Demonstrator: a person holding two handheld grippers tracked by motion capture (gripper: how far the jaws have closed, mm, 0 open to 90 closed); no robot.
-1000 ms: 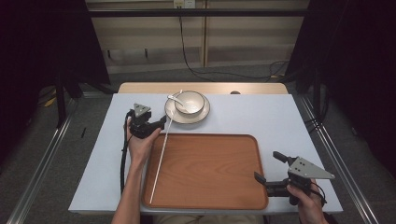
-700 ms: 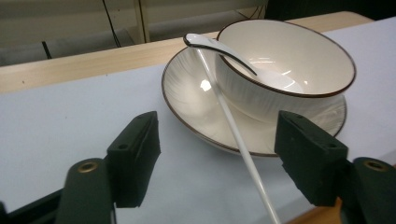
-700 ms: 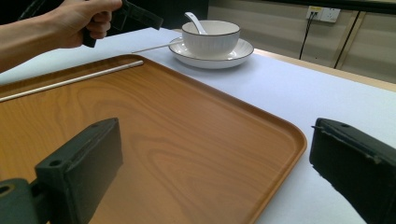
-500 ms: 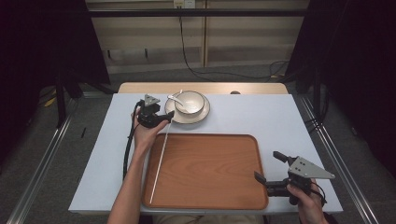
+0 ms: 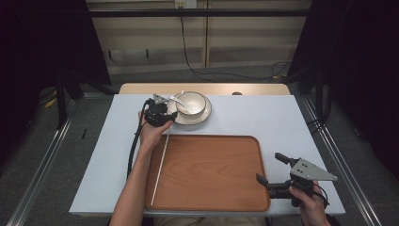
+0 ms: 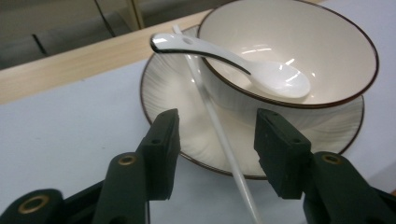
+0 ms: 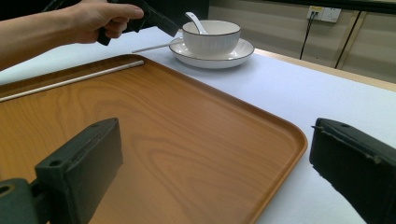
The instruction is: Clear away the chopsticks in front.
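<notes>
Left gripper: black two-jaw left gripper sits at the near-left rim of the saucer, jaws spread apart, with the thin white stick running between them untouched on either side.
Right gripper: black two-jaw right gripper with a grey three-cornered plate is held at the tray's near-right corner, jaws wide apart and holding nothing.
Stick position: far end rests on the saucer beside the bowl; the shaft runs back over the tray's far-left rim and along its left side to the near edge.
Tray: rectangular brown wooden tray with a raised rounded rim lies at the near middle of the table; its bed is bare apart from the stick.
Table: light blue tabletop has open room right of the saucer and left of the tray; its pale wooden far edge lies just behind the saucer.
In the way: the bowl wall and spoon handle stand just beyond the left jaws.
Containers: round white saucer with dark rim carries 1 white ribbed bowl with dark rim; inside it lies 1 white ceramic spoon, handle leaning out over the rim to the bowl's left.
</notes>
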